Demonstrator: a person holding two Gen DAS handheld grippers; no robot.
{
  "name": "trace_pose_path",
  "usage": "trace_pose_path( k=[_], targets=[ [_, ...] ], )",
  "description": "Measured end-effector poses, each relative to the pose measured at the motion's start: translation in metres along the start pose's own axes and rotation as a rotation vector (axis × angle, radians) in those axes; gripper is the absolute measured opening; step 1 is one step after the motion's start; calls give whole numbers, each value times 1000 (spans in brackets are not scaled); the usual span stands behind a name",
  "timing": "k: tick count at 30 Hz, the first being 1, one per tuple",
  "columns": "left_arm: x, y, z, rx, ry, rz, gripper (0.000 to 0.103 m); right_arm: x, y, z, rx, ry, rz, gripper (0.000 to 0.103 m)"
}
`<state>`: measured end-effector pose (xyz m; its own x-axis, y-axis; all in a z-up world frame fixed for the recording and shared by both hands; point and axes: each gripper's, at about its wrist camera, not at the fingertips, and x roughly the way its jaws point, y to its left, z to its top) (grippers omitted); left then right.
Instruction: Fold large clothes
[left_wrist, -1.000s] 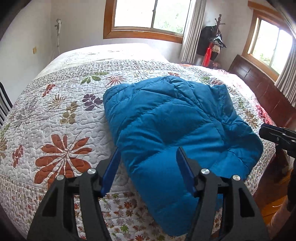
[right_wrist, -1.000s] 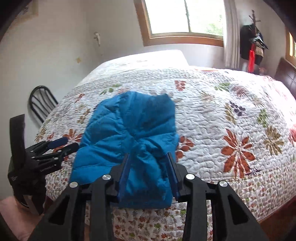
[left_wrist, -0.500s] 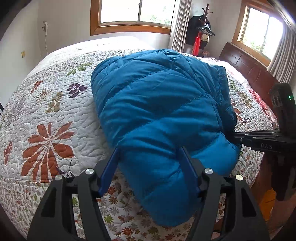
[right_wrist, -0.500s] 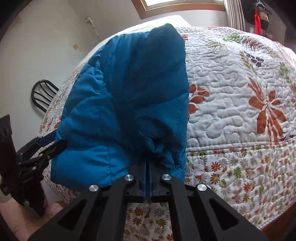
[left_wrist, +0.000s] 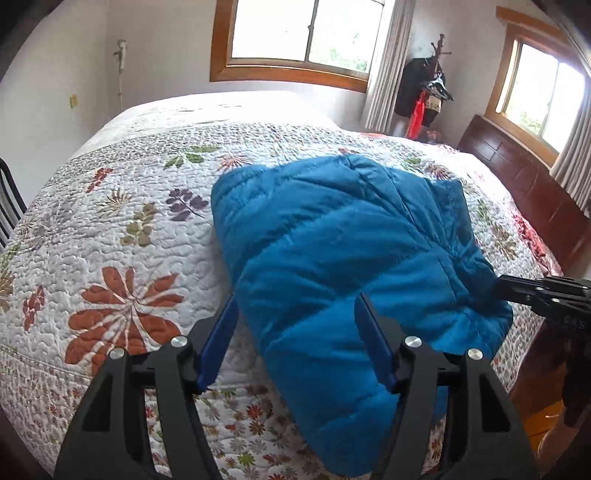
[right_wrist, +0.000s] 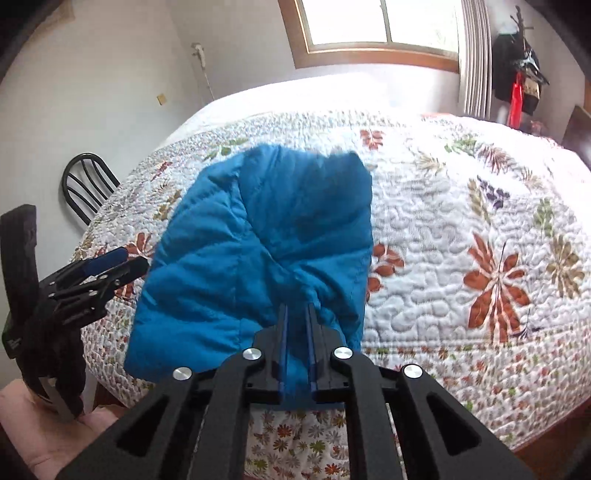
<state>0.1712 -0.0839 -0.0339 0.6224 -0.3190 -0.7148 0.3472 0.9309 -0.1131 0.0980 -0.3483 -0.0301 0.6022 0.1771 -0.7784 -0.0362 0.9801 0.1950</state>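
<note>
A blue puffer jacket (left_wrist: 347, 266) lies folded on the quilted floral bed (left_wrist: 122, 236), its near end hanging over the bed's front edge. My left gripper (left_wrist: 295, 310) is open, its blue fingers on either side of the jacket's near left part. My right gripper (right_wrist: 296, 314) is shut on a fold at the jacket's (right_wrist: 266, 236) near edge; it also shows at the right of the left wrist view (left_wrist: 517, 286). The left gripper shows at the left of the right wrist view (right_wrist: 110, 264).
A black metal chair (right_wrist: 85, 184) stands left of the bed. A dark wooden headboard (left_wrist: 524, 192) runs along the right. A coat rack (left_wrist: 428, 88) stands in the far corner beside curtains and windows.
The right gripper closed on the jacket's near edge, lifted it, then lowered it. The jacket rose toward both cameras and has settled back flatter on the bed. The left gripper stayed open.
</note>
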Motion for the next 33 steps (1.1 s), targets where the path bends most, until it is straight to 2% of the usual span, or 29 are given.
trace_pose_path(
  k=[4, 9, 10, 13, 17, 19, 23, 26, 27, 29, 30, 31, 33],
  targets=[
    [14, 3, 23, -26, -9, 39, 64, 7, 9, 42, -51, -35, -6, 9],
    [47, 4, 34, -35, 54, 53, 64, 57, -3, 80, -37, 26, -27, 9],
    [51, 3, 34, -31, 55, 57, 65, 65, -10, 84, -22, 36, -34, 6],
    [58, 4, 33, -23, 58, 45, 66, 89, -33, 83, 66, 86, -13, 0],
    [72, 7, 34, -29, 97, 2, 67, 121, -53, 72, 132, 157, 8, 0],
    [78, 5, 33, -22, 93, 10, 67, 133, -54, 68, 136, 167, 0, 0],
    [85, 6, 33, -24, 97, 15, 69, 133, -55, 64, 151, 159, 0, 0],
    [80, 18, 37, -56, 128, -36, 69, 119, -57, 65, 166, 142, 37, 1],
    [77, 24, 38, -79, 143, -61, 68, 109, -56, 65, 170, 128, 57, 6],
    [68, 41, 37, -126, 161, -104, 68, 89, -54, 65, 167, 94, 102, 29],
    [63, 49, 36, -145, 161, -104, 69, 78, -54, 65, 164, 71, 115, 52],
    [58, 56, 33, -159, 159, -100, 69, 68, -54, 64, 160, 52, 113, 64],
    [52, 71, 26, -185, 159, -103, 74, 55, -56, 60, 155, 51, 78, 71]
  ],
)
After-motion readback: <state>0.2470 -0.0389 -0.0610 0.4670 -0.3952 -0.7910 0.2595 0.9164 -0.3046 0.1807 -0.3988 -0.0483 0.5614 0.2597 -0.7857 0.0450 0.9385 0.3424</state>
